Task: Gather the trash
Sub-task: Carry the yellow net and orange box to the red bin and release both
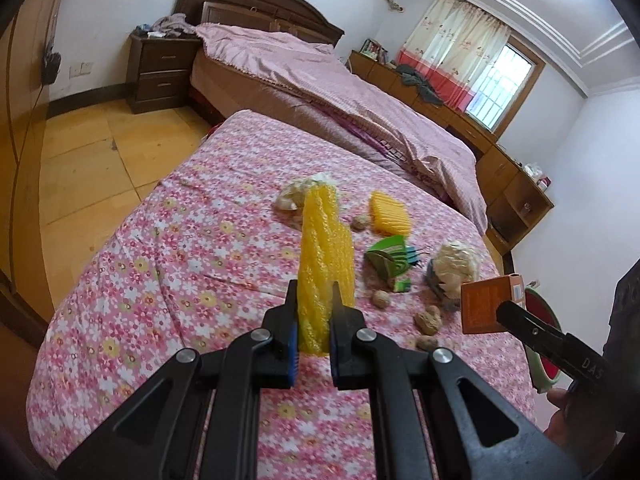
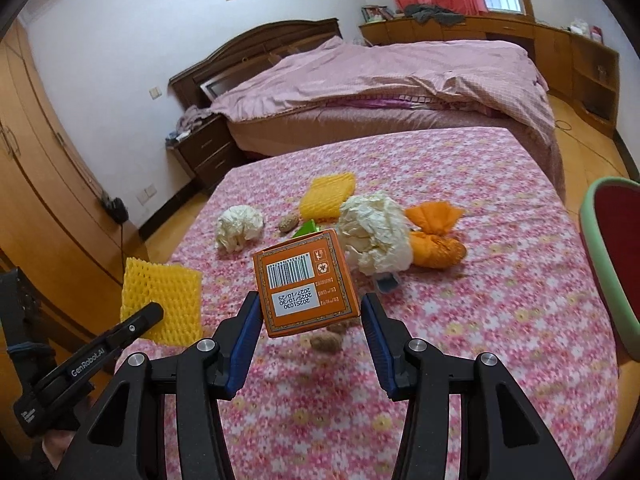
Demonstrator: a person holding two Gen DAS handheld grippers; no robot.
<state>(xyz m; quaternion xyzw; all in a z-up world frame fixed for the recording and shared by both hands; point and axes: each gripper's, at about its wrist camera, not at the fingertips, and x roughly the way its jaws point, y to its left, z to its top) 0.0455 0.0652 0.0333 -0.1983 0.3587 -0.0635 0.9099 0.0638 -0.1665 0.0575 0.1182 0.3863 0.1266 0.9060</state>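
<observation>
My left gripper (image 1: 314, 292) is shut on a yellow foam net sleeve (image 1: 326, 256) and holds it above the flowered cloth; the sleeve also shows in the right wrist view (image 2: 162, 304). My right gripper (image 2: 310, 308) is shut on an orange carton (image 2: 306, 288) with a barcode, lifted off the cloth; the carton shows at the right of the left wrist view (image 1: 490, 304). On the cloth lie a second yellow foam net (image 2: 328, 196), two crumpled white paper balls (image 2: 240, 226) (image 2: 376, 236), an orange cloth bundle (image 2: 434, 236), a green wrapper (image 1: 390, 260) and several walnuts (image 1: 428, 318).
The flowered cloth (image 2: 480, 320) covers a table in front of a bed with a pink quilt (image 2: 380, 76). A red chair with a green rim (image 2: 616, 256) stands at the right. A dark nightstand (image 1: 160, 76) and wooden cupboards (image 2: 576, 60) line the walls.
</observation>
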